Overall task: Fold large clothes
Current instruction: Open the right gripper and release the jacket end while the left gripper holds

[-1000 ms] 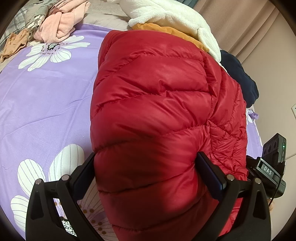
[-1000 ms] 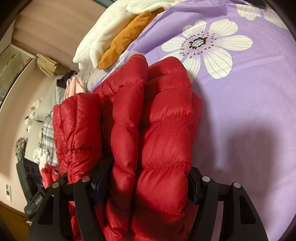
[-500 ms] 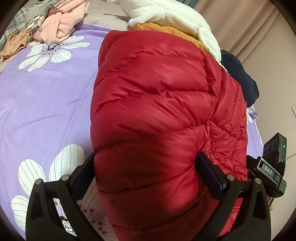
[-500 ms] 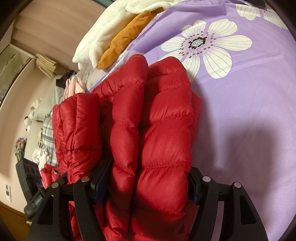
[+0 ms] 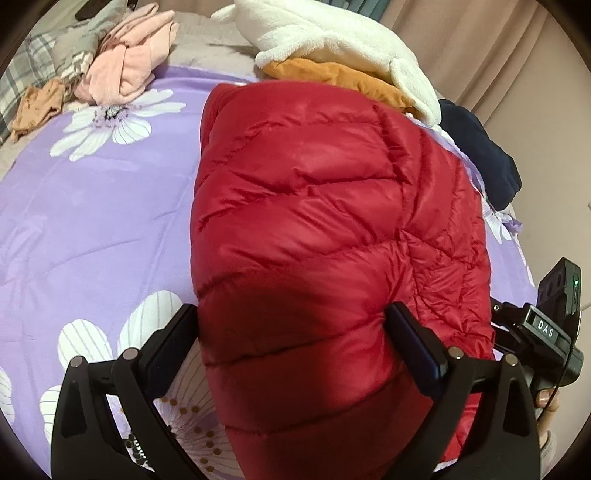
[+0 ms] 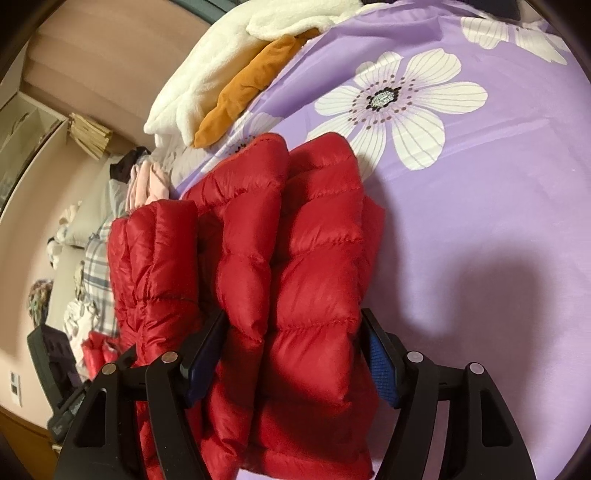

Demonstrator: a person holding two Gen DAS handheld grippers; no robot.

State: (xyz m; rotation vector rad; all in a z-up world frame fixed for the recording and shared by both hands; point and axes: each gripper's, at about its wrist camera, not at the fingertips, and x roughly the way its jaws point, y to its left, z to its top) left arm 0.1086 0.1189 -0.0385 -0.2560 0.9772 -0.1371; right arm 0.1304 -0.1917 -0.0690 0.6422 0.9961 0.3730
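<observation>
**Both tools clamp a folded red puffer jacket on the bed**

The left tool (image 5: 291, 332) has its two fingers pressed against the sides of a thick fold of the red puffer jacket (image 5: 325, 229), the padding bulging out between and above the pads. The right tool (image 6: 291, 343) grips the stacked quilted layers of the same jacket (image 6: 295, 258); its blue-faced pads sit tight against the padding on either side, so the wide bundle fills the gap between them. In the left wrist view the right tool's body shows at the jacket's far side, with fingertips of a hand (image 5: 546, 402) below it.

The jacket lies folded into several layers on a bed covered by a purple sheet with white flowers (image 5: 92, 221). Beyond the jacket's far edge lie an orange garment (image 5: 332, 72) and, over it, a white fleece garment (image 5: 332, 33). A dark navy garment (image 5: 480, 147) lies at the bed's edge beside the jacket. A pink garment (image 5: 129, 66) sits bunched near the head of the bed, well apart from the jacket.
</observation>
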